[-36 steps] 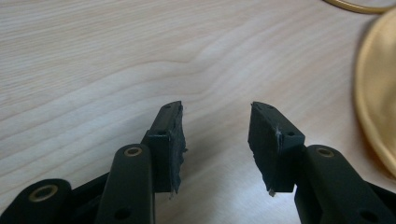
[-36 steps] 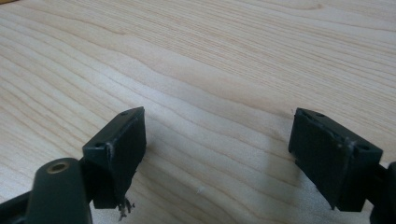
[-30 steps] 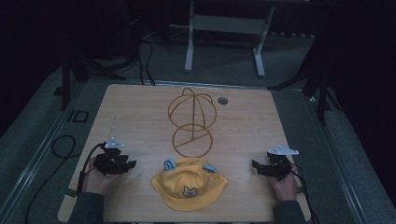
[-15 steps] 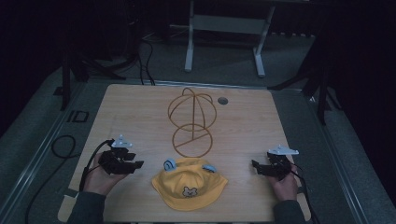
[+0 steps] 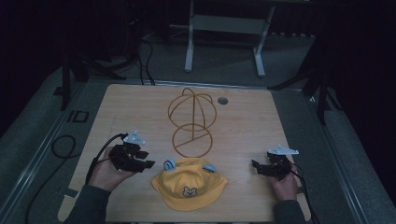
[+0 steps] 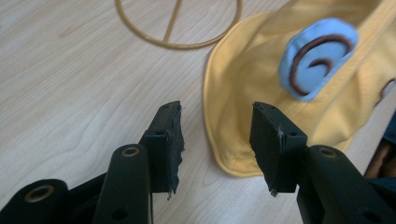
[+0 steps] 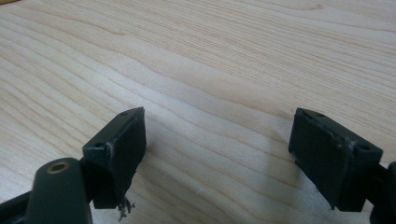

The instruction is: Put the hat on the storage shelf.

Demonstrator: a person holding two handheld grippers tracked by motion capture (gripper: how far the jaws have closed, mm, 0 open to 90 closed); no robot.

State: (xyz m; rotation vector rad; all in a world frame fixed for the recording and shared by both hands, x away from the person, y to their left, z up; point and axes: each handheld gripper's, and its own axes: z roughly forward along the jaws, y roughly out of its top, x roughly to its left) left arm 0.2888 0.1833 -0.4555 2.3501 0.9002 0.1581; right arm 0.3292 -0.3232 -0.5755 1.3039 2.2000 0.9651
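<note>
The left gripper [image 5: 148,161] has lifted toward the yellow hat [image 5: 189,185].

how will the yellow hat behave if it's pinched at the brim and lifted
The yellow hat is probably floppy: its cloth brim lies flat and wavy on the table, so it would likely droop. It looks light. The blue ear stands up from the cloth, so it may flap.

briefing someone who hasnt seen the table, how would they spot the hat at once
Start at the light wooden table and find the gold wire stand near its middle. Just in front of that stand's round base, at the near edge between the two hands, the yellow hat lies flat. It is the only soft, cloth thing there, with two pale blue ears and a small bear face.
</note>
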